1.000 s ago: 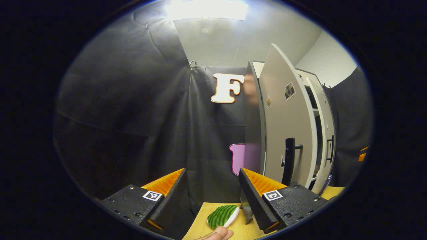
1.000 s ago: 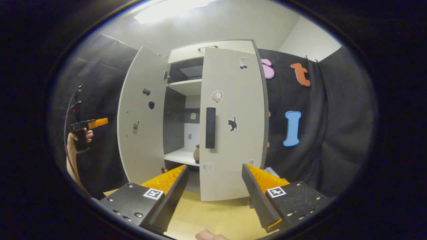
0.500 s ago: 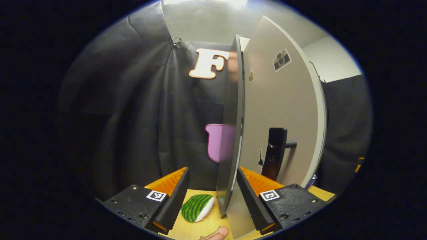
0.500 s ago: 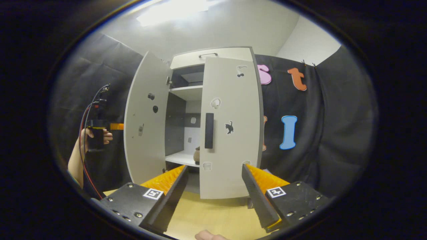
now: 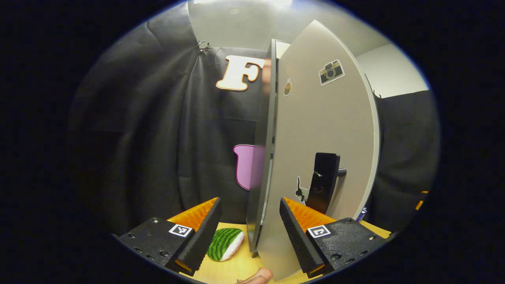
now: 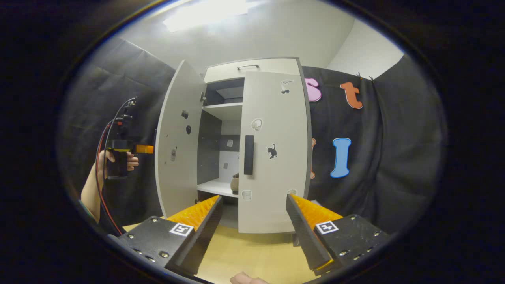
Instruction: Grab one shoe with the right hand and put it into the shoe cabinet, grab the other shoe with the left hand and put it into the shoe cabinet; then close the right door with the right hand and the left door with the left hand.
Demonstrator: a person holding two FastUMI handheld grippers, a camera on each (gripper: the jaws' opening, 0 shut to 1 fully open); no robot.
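Left gripper [image 5: 249, 225] fingers stood apart, the left door [image 5: 315, 157] edge between them at lower centre. Right gripper [image 6: 252, 225] fingers stood apart, empty; the right door [image 6: 272, 154], shut, filled mid-frame beyond them.

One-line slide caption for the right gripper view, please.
Open right tool faces the shoe cabinet: right door closed, left door still open, left tool behind it.

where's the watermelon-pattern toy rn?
In the left gripper view, the watermelon toy lies on the wooden tabletop at bottom centre, just left of the open left door's lower edge.
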